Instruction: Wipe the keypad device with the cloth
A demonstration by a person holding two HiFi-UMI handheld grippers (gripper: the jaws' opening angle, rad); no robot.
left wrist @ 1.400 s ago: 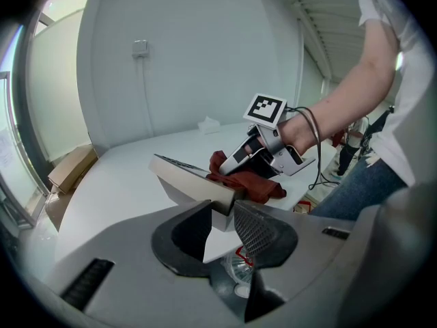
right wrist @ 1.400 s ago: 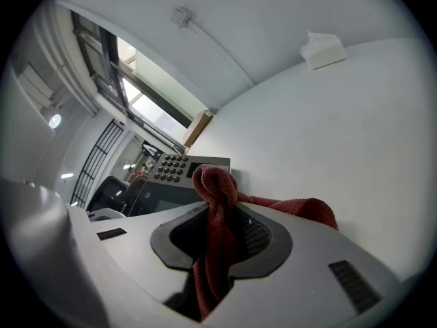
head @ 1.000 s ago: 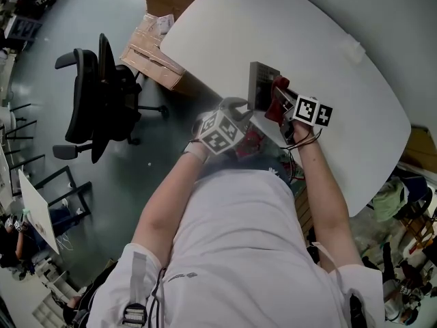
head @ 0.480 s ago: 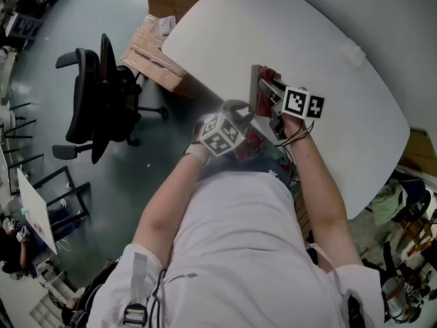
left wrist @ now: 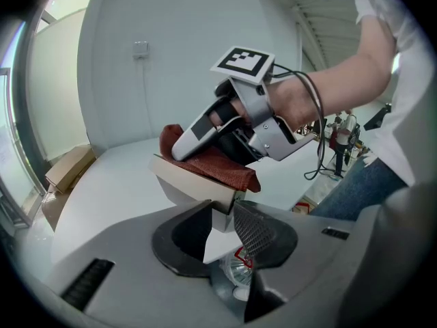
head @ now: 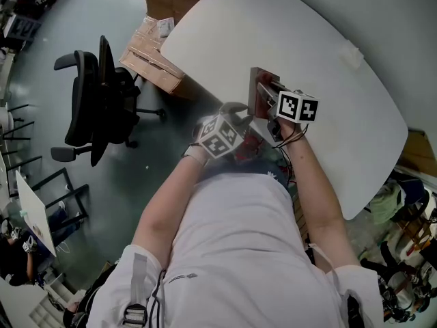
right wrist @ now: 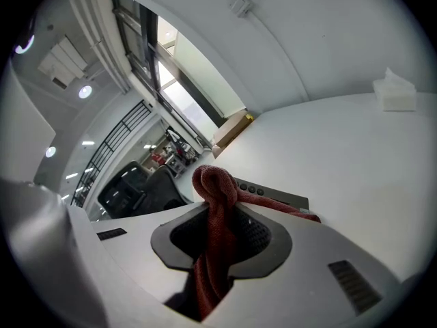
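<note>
The left gripper (left wrist: 220, 219) is clamping the keypad device (left wrist: 188, 182) by its edge between its jaws. The right gripper (right wrist: 220, 238), clenching the red cloth (right wrist: 215, 197), has just been sliding it across the device's face, so wiping is progressing.

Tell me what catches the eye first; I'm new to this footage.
A red cloth is bunched in the jaws of the right gripper and draped over the keypad device. The left gripper clamps that device's corner at the near edge of the white table.
</note>
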